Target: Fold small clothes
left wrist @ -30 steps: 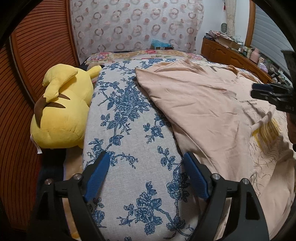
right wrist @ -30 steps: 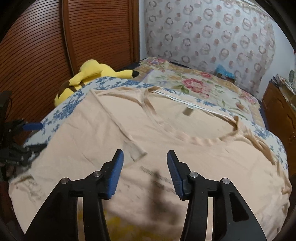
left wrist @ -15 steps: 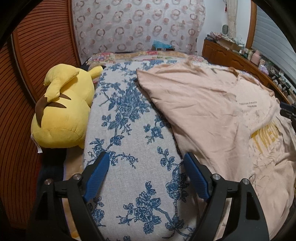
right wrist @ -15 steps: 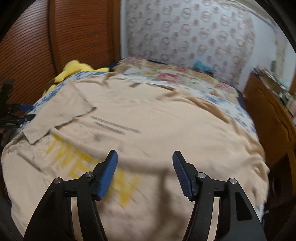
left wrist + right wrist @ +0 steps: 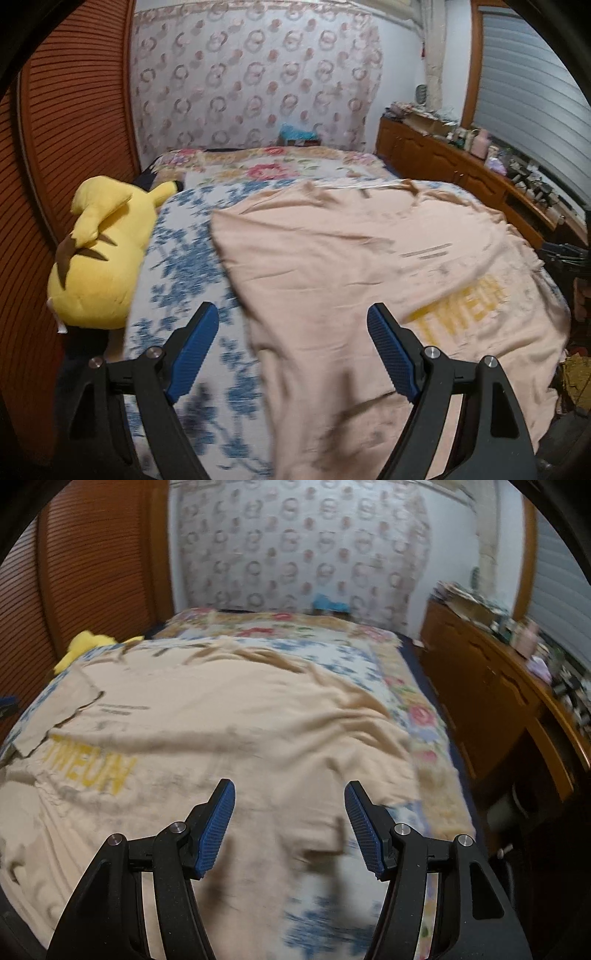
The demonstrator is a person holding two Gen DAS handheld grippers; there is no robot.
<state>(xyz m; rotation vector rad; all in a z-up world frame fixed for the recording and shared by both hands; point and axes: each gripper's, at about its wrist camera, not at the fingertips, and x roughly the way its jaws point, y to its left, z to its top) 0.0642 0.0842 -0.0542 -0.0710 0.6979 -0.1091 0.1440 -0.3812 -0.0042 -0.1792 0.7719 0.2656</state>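
Motion blur smears the blue-flowered bedspread (image 5: 184, 266) at 7 o'clock. Shirt (image 5: 221, 720) lettering unreadable, its hem cut off at 6. Clutter on the dresser (image 5: 491, 686) at 2 o'clock too blurred to identify.

A home bedroom: a bed (image 5: 192, 280) with floral covers, a plush toy (image 5: 99, 254), and a cluttered wooden dresser (image 5: 491, 701).

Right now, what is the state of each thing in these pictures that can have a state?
T-shirt: spread out on the bed, one sleeve folded in.
Left claw: open, nothing between its pads.
Right claw: open, empty.
Yellow plush toy: lying beside the shirt, apart from it.
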